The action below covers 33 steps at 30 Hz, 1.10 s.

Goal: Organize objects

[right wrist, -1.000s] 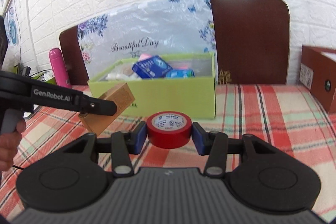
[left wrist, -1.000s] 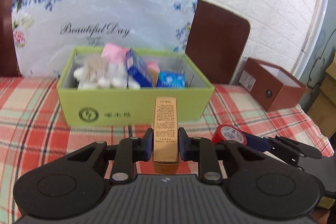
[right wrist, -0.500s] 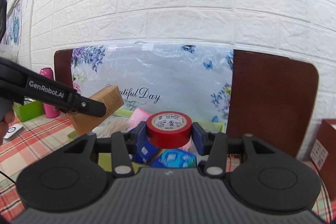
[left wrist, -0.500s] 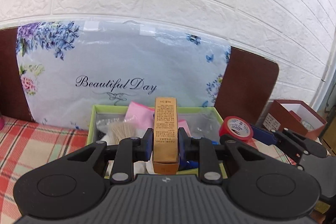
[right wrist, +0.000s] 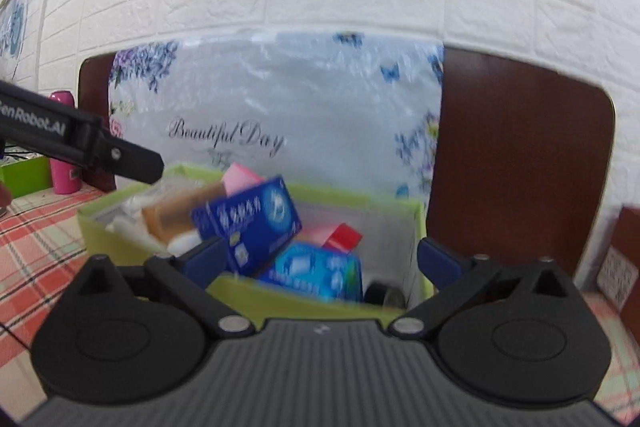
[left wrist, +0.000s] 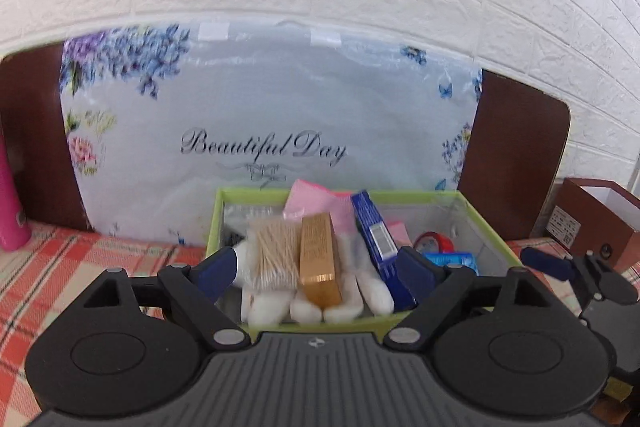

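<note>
A green box (left wrist: pixel 214 227) sits on the checked tablecloth, also in the right wrist view (right wrist: pixel 104 239). A gold box (left wrist: pixel 319 259) lies inside it on white items and a pack of cotton swabs (left wrist: pixel 274 253). The red tape roll (left wrist: pixel 434 242) lies in the box's right end, also in the right wrist view (right wrist: pixel 343 237). A blue carton (right wrist: pixel 252 223) and a light blue pack (right wrist: pixel 316 273) lie there too. My left gripper (left wrist: pixel 316 273) is open and empty over the box's near edge. My right gripper (right wrist: pixel 320 259) is open and empty over its right part.
A flowered bag reading "Beautiful Day" (left wrist: pixel 264 131) leans on the white brick wall behind the box. A pink bottle (left wrist: pixel 10 215) stands at the far left. A brown box (left wrist: pixel 592 223) sits at the right. A brown board (right wrist: pixel 520 167) stands behind.
Both grippers have opened. The gold box left my left gripper and the red tape left my right gripper; both now lie in the green box. Both views have tilted down towards the box.
</note>
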Tool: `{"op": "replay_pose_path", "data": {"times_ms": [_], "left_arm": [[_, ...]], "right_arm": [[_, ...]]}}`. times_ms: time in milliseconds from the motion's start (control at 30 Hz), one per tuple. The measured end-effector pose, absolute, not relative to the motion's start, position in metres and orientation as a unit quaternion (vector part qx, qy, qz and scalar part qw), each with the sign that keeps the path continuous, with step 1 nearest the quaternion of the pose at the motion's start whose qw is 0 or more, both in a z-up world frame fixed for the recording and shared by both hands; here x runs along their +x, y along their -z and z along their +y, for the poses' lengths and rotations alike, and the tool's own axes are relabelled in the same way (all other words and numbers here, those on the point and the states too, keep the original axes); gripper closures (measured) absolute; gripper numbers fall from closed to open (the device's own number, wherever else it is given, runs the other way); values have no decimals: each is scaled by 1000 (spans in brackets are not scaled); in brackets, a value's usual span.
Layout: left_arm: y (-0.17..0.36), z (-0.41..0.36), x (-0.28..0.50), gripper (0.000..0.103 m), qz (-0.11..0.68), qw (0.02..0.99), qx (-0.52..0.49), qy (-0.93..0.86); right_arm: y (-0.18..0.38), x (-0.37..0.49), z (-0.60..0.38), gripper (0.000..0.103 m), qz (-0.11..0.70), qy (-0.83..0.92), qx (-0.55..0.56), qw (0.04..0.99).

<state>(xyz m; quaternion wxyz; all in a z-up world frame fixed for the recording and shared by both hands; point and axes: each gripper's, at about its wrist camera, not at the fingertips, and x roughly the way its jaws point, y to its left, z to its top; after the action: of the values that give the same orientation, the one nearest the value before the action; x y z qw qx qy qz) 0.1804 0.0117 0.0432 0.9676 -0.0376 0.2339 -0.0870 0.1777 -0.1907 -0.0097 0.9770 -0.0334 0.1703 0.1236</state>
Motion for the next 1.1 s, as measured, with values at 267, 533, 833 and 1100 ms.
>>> {"op": "replay_pose_path", "data": {"times_ms": [267,533,833,1100], "left_arm": [[-38,6,142,13,300,952,-33,60],[-49,3,76,12,315,949,-16,19],[-49,4,10,10,308,951,22,-2],[-25,-3,-13,10,335,942,12,14]], "right_arm": [[-13,134,-196,0,193,-98,-2,976],[-34,80,-201,0,243,-69,15,967],[-29,14,-196,0,274,-63,22,959],[-17,-20,-195,0,275,-36,12,961]]}}
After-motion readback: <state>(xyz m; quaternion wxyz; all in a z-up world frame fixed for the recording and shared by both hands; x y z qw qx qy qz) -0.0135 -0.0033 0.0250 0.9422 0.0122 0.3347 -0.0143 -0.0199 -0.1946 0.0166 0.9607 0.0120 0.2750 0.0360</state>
